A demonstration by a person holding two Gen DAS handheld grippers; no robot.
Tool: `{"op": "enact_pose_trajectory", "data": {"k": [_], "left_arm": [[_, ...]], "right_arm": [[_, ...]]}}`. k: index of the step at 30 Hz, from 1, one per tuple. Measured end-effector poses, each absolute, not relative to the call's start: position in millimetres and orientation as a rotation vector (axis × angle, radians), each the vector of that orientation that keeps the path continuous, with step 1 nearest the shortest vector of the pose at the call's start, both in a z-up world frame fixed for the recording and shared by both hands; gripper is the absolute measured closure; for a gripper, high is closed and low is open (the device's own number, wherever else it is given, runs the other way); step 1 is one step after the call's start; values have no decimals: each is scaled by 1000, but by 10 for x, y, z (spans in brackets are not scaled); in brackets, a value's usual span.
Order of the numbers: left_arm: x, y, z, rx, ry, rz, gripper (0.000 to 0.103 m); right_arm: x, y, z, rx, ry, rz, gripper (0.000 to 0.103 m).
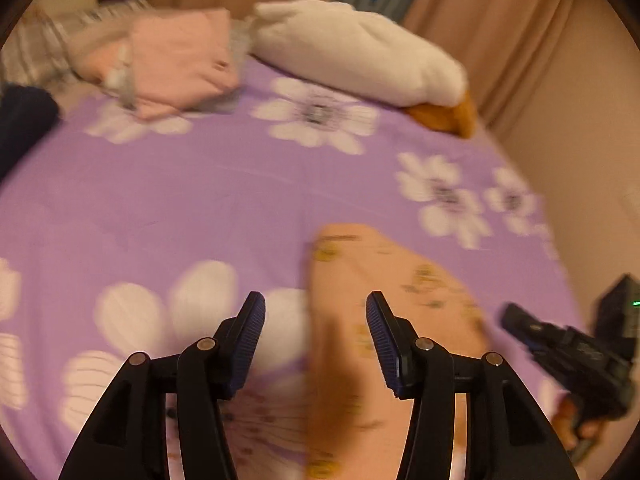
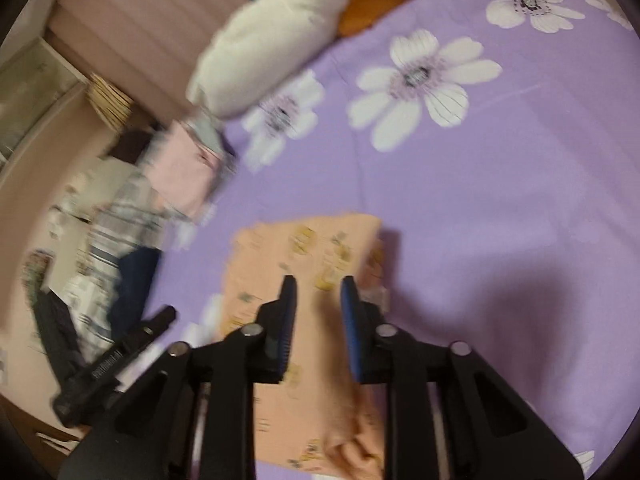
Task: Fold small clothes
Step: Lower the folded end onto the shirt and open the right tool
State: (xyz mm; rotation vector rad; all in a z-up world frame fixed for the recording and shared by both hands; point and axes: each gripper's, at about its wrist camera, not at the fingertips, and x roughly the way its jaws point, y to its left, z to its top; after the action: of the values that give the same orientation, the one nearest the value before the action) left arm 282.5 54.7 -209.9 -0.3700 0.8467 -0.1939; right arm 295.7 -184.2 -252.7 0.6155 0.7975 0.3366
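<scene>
Peach garment (image 2: 304,264), seemingly under right claw (image 2: 318,288)

This is looking like a bedroom in a home. A purple flowered bedsheet (image 1: 240,200) is covering the bed, with a white pillow (image 1: 360,52) lying at 12 o'clock. Curtains (image 1: 500,20) are hanging behind.

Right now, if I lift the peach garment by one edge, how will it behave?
The peach garment lies flat and thin on the bedsheet, so it would probably droop. It looks light. Its creased near end suggests that it bunches easily.
</scene>
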Motion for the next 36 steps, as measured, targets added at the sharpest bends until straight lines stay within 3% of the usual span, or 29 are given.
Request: {"op": "enact_pose_trajectory", "data": {"k": [3,6,10,18,19,20,25,28,30,32,36], "left_arm": [[2988,417,-2265,-400,904,-252,52],[3280,198,-2686,-321,1074,-189,52],[3416,239,-2881,-364,1097,-243,49],[3269,463,-2781,-510,1132,-194,49],[3193,447,-2700,-490,1119,-167,49],[3121,457,-2622,-465,1099,-146,49],[2626,329,-2381,-386,998,-252,49],[2442,214,-2581,-347,1078,-264,49],[2493,170,-2883,-278,1224,-171,49],[2540,204,-2925,-310,1230,-164,49],[2548,441,-2864,-463,1245,-115,49]], "right_arm": [[2984,-1795,-2525,633,790,389,88],[3148,-1639,-2669,596,864,382,88],[3382,-1634,-2995,552,963,286,103],[3325,-1807,-3025,689,969,307,103],[3250,-1793,-2953,690,953,320,93],[3153,-1769,-2865,692,926,336,93],[2701,-1582,-2555,536,901,429,93],[2447,-1484,-2684,413,950,422,93],[2412,-1536,-2915,418,1050,367,102],[2422,-1623,-3139,454,1130,309,103],[2371,-1698,-3075,501,1081,344,101]]}}
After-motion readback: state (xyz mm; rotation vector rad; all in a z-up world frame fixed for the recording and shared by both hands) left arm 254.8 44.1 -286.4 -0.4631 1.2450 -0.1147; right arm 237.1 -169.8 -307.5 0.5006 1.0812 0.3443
